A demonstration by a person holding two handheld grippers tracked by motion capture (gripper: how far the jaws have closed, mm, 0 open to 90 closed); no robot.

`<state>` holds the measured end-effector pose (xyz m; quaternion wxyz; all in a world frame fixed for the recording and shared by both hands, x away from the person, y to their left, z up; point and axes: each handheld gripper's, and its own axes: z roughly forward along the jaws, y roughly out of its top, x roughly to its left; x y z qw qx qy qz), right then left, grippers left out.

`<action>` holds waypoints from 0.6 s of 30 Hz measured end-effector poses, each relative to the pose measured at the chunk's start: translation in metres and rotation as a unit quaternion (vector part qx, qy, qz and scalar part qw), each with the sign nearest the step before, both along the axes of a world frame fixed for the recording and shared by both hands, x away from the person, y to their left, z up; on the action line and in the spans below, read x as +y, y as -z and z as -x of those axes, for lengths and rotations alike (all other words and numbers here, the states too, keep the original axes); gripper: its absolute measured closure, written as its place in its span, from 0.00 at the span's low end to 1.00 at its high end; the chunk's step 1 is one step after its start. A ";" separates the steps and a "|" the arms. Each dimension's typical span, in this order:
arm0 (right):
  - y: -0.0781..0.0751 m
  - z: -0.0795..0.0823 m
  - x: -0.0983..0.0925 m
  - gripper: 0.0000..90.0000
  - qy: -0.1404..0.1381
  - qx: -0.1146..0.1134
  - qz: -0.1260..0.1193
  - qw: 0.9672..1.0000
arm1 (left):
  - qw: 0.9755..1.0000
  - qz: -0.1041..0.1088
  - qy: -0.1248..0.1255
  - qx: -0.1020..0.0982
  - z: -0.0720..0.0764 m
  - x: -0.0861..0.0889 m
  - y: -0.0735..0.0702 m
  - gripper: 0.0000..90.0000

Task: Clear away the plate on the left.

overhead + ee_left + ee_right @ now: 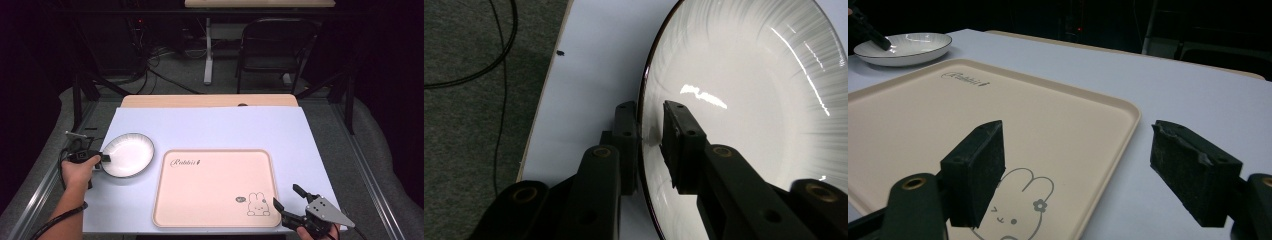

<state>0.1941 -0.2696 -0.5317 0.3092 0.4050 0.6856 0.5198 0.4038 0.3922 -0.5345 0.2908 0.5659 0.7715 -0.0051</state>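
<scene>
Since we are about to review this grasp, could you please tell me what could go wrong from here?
The left tongs straddle only the thin rim of the white plate, one pad outside and one inside, with a sliver of gap on the inner side; a glossy plate pinched there may slip or tilt when lifted. The plate also sits near the table's left edge, so a slip could send it off. The right tongs hang open over the tray corner.
</scene>
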 end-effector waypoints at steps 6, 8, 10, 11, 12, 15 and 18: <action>0.000 0.000 0.000 0.24 0.002 0.000 -0.001 1.000 | 1.000 -0.006 0.010 -0.001 0.000 -0.001 -0.009 0.90; 0.000 0.000 0.000 0.24 0.002 0.000 -0.001 1.000 | 1.000 -0.010 0.011 -0.001 0.000 -0.002 -0.013 0.91; 0.000 0.000 0.000 0.24 0.001 0.000 -0.001 1.000 | 1.000 -0.009 0.011 0.000 0.000 -0.002 -0.017 0.92; 0.000 0.000 0.000 0.24 0.001 0.000 0.000 1.000 | 1.000 -0.009 0.015 -0.002 -0.001 -0.003 -0.022 0.92; 0.000 0.000 0.000 0.24 0.001 0.000 0.000 1.000 | 1.000 -0.009 0.015 -0.002 -0.001 -0.003 -0.022 0.93; 0.000 0.000 0.000 0.24 0.002 0.000 -0.001 1.000 | 1.000 -0.009 0.020 0.000 -0.002 -0.004 -0.028 0.94; 0.000 0.000 0.000 0.24 0.001 0.000 0.000 1.000 | 1.000 -0.012 0.020 0.005 -0.003 -0.006 -0.033 0.94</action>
